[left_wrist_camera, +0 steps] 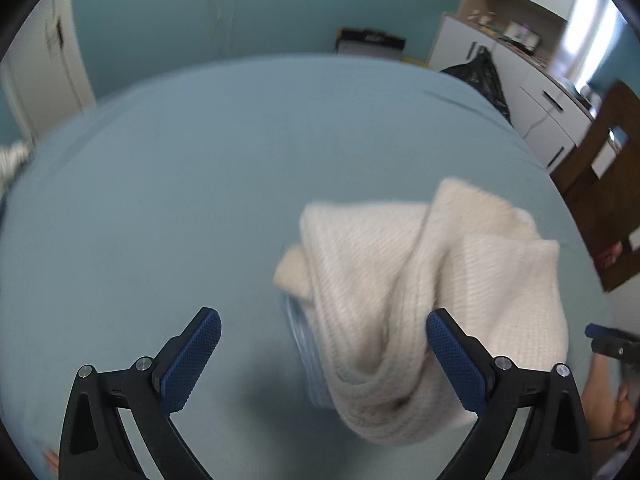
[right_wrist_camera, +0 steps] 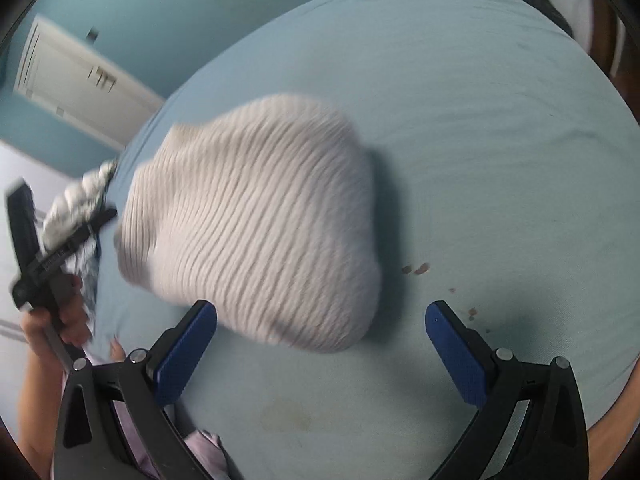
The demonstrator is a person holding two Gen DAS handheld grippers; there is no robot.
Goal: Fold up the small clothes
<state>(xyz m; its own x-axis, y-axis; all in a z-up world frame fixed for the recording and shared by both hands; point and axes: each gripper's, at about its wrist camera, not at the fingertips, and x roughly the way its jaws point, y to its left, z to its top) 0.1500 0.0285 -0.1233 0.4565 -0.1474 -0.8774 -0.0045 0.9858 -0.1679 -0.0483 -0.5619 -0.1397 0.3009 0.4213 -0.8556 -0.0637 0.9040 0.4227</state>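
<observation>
A cream ribbed knit garment lies bunched on the light blue bed sheet, with a pale blue edge showing under its near side. My left gripper is open just in front of it, and the right pad overlaps the knit without pinching it. In the right wrist view the same garment is a rounded heap, blurred. My right gripper stands open at its near edge, the left pad beside the fabric. Neither holds anything.
A grey striped clothes pile sits at the bed's left edge beside a hand holding the other tool. Small reddish stains mark the sheet. A wooden chair, white cabinets and a black bag stand beyond the bed.
</observation>
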